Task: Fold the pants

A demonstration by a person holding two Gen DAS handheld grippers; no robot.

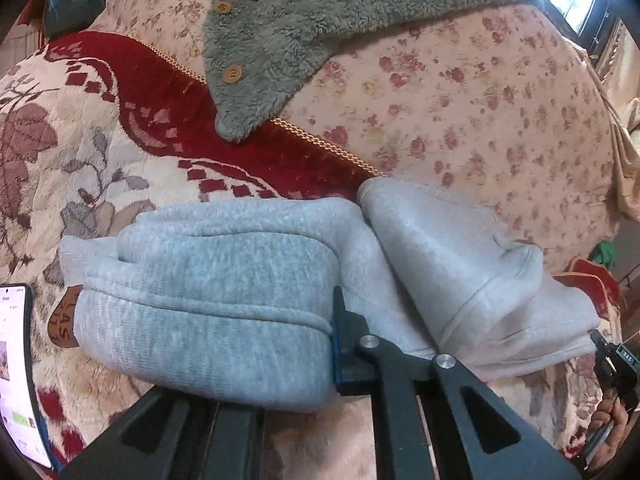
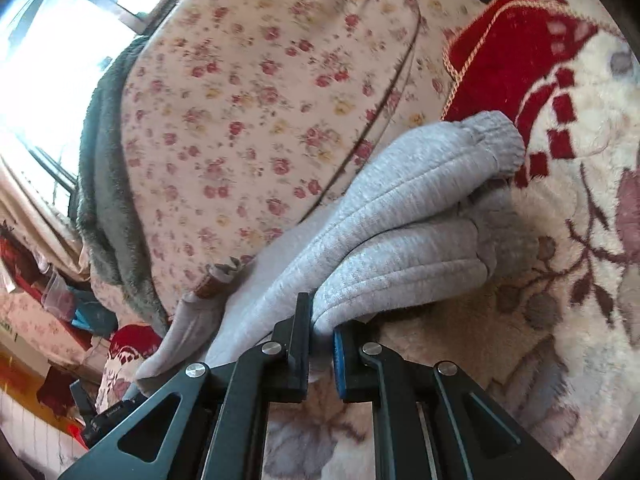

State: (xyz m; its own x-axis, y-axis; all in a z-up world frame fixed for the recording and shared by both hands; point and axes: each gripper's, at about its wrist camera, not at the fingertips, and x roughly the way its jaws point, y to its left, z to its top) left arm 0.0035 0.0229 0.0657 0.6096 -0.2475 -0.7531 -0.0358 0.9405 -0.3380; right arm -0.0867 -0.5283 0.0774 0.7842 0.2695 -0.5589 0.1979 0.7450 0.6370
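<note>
The blanket [image 1: 72, 168] — cream, with red and brown flowers — covers the bed, and a floral quilt [image 1: 460, 100] is heaped at its far side with a grey fleece jacket [image 1: 288, 28] draped over it. The pants [image 1: 224, 292], light grey and already doubled into a thick bundle, lie on the blanket against the foot of the quilt. A phone [image 1: 16, 372] lies lit at the left edge.

The left gripper [image 1: 340, 344] is clamped on the ribbed waistband end, only one finger showing past the cloth. The right gripper [image 2: 322, 336] pinches a fold of the same bundle, its jaws closed down to the thickness of the fabric.

In the left view the bundle's long axis runs across the picture, waistband and leather tag [image 1: 62, 320] to the left. In the right view it runs away from the gripper, towards the cuffs [image 2: 492, 144] at the far end.

Risks, as I judge them: each grip takes only some of the stacked layers, so a lift could let the lower ones sag and the fold open — and uneven pulling would skew the edges. The loose cuffs may drag on the plush blanket.
</note>
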